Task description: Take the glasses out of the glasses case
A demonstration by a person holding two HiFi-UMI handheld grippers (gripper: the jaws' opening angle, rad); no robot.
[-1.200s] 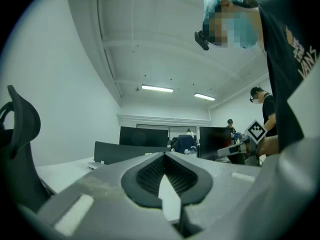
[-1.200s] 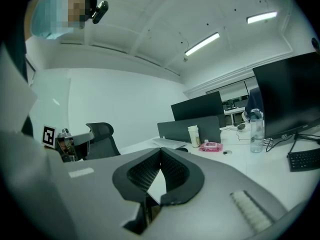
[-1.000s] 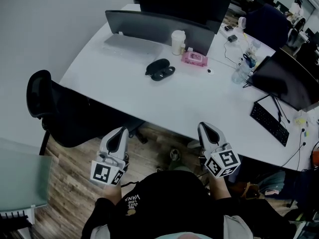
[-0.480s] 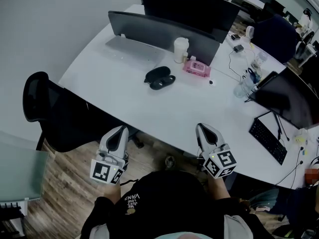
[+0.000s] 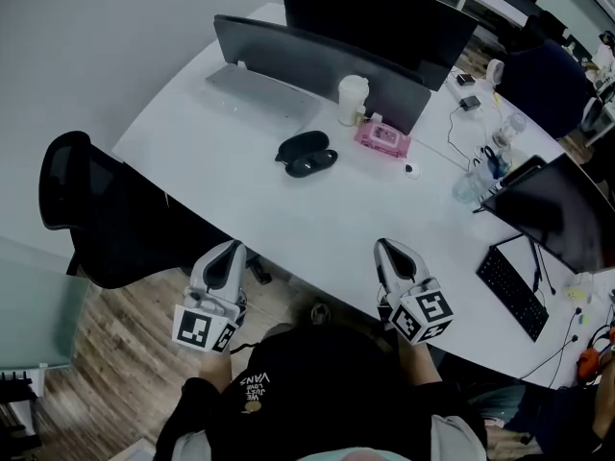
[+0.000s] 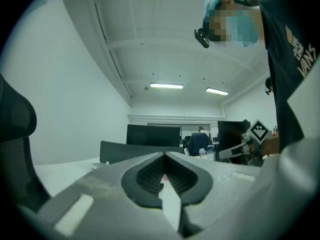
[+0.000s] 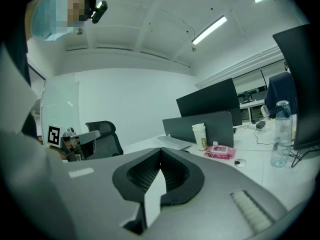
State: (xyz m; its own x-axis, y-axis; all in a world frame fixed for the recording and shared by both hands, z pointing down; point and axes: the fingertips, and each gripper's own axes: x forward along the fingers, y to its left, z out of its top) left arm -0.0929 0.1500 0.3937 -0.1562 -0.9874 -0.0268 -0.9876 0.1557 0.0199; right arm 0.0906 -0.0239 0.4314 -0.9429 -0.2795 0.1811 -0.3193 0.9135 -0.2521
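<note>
- Head view: the glasses case (image 5: 306, 152) lies on the white table (image 5: 288, 214), well ahead of both grippers and well apart from them. It is a dark shape of two lobes side by side; whether that is an open lid or the glasses beside it is too small to tell. Its long axis runs roughly across the table, left to right with a slight tilt. A cup (image 5: 353, 99) and a pink wipes pack (image 5: 382, 137) stand just beyond it.
- Head view: the left gripper (image 5: 228, 251) and the right gripper (image 5: 387, 249) are held low, short of the near table edge, both pointing forward. The case sits about midway between their lines, so neither looks plainly nearer. The reach would be forward and inward for either.
- Left gripper view: the jaws are pressed together at the tips and grasp nothing. The right gripper (image 6: 239, 149) shows off to the side with its marker cube. The case is hidden behind the jaw bodies here.
- Right gripper view: the jaws are also clenched on nothing. Over them show the cup (image 7: 201, 136), the pink wipes pack (image 7: 219, 152) and a bottle (image 7: 280, 134). The case cannot be made out for sure.
- Judgement: the task has not begun; an approach and an opening of the jaws come first.
</note>
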